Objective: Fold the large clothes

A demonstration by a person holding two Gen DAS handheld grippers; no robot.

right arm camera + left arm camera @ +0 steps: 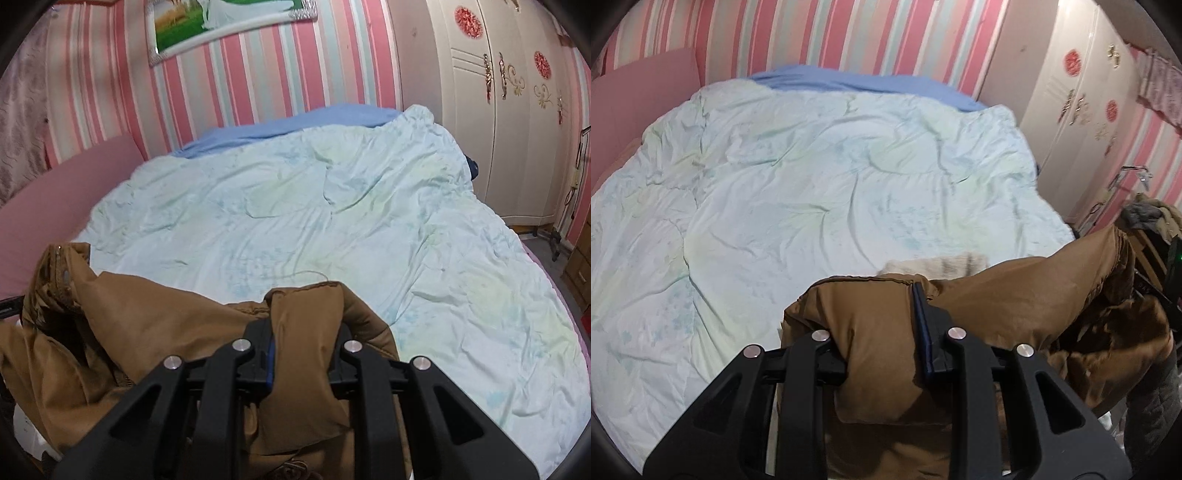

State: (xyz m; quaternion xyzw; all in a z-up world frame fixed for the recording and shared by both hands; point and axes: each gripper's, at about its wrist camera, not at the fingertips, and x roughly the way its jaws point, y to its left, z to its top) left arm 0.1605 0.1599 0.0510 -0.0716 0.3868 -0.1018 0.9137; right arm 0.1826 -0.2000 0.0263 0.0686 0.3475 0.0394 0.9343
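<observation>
Fingers of the left gripper (882,339) and right gripper (306,347) are each clamped on a bunched fold of the brown coat (1015,295), held above the quilt (812,184) ahead. Step judged: carrying. Next, spreading flat ahead of the fingers is required.

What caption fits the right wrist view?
Right gripper shut on brown coat, held above pale quilt.

The coat (997,295) is tan brown with a cream fleecy lining. The quilt (812,184) is pale mint with faint blue-green floral print, over a blue sheet (295,125). The wall (258,74) has pink, white and grey-green stripes; the wardrobe (517,129) is cream with red rosettes.
</observation>
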